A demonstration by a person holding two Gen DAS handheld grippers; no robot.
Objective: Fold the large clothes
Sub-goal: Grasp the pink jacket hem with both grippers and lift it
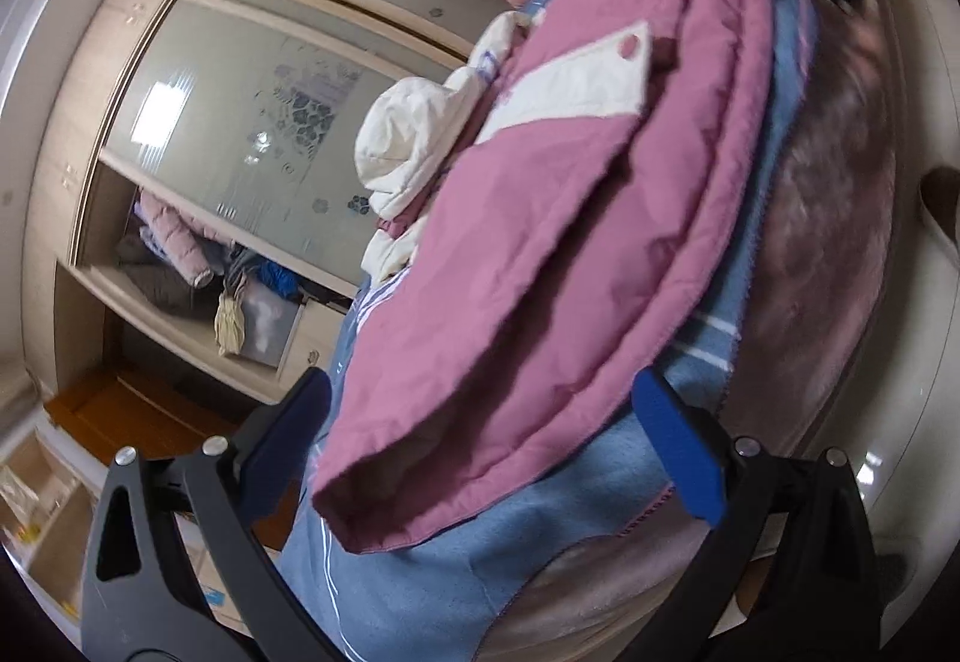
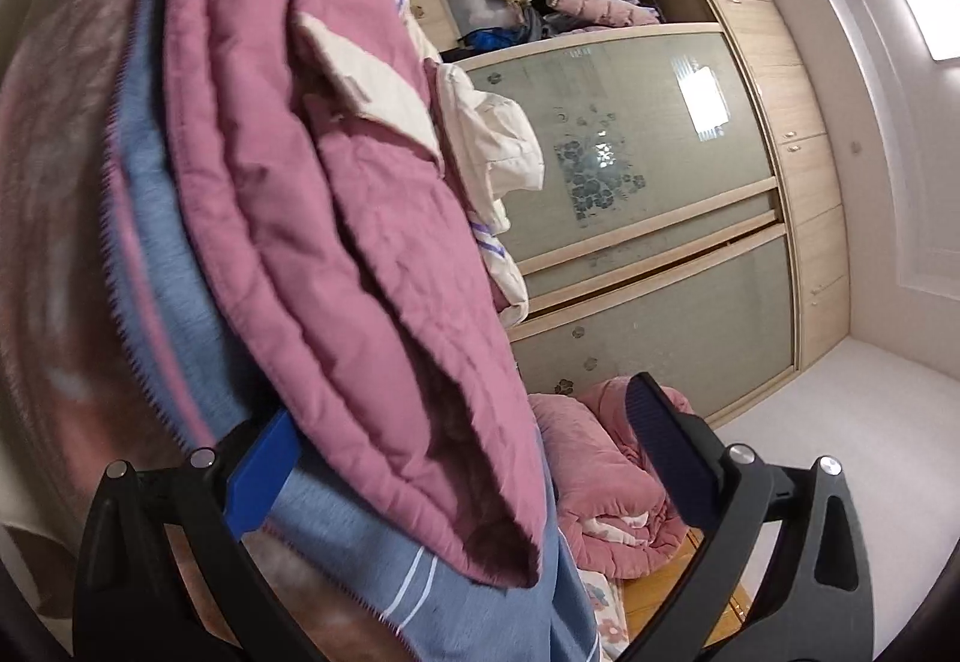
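left wrist | left claw (image 1: 480,443) spread wide | pink jacket (image 1: 540,218) between

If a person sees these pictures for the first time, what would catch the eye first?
First comes the big padded pink jacket with cream panels, which fills the middle of both views and lies on a blue blanket with white stripes. Each open claw, left and right, frames a pink sleeve end without pinching it. Behind stands a pale wooden wardrobe with frosted flower-patterned doors, with clothes heaped on its open shelf.
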